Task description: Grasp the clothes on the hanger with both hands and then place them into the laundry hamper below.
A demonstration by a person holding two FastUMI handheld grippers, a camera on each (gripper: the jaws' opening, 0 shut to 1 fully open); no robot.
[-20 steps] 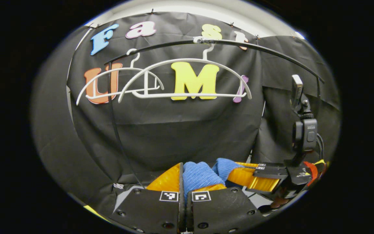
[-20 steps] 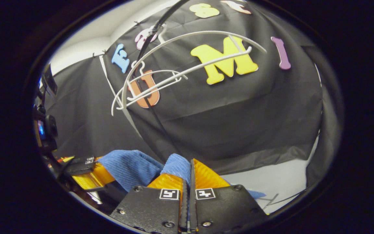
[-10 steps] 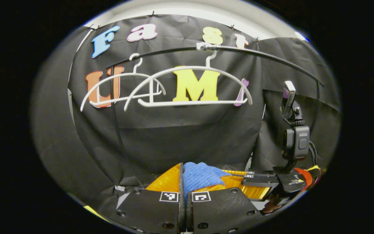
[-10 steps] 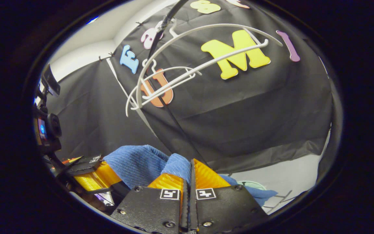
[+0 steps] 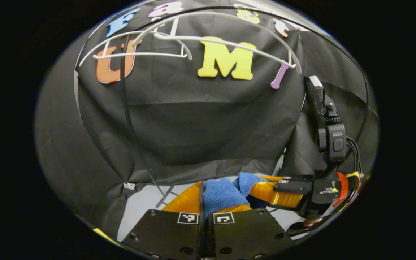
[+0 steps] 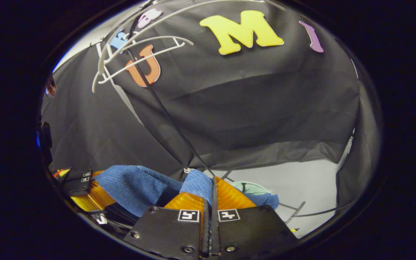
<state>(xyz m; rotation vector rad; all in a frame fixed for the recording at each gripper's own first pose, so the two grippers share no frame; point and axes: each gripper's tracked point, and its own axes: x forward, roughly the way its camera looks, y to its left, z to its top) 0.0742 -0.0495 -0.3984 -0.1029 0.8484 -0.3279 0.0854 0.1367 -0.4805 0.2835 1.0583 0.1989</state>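
Observation:
A blue ribbed garment [image 5: 219, 193] is pinched between the fingers of my left gripper [image 5: 201, 196], which is shut on it. The same blue garment [image 6: 135, 186] stretches across the right gripper view, where my right gripper [image 6: 212, 191] is shut on another fold of it. In the left gripper view the right gripper [image 5: 265, 189] holds the cloth a short way to the right, with a hand below it. Two bare white hangers [image 5: 208, 39] hang on the black rail [image 5: 338, 54] high above. A pale green rim, perhaps the hamper [image 6: 249, 187], peeks out behind the right fingers.
A black upright pole [image 5: 130, 119] of the rack runs down to thin metal legs [image 6: 294, 213] on the light grey floor [image 6: 302, 187]. The black cloth wall closes off the back and both sides.
Both grippers have sunk lower with the blue garment. The hangers and rail have slid up toward the top of both views, and more grey floor shows below the cloth wall.

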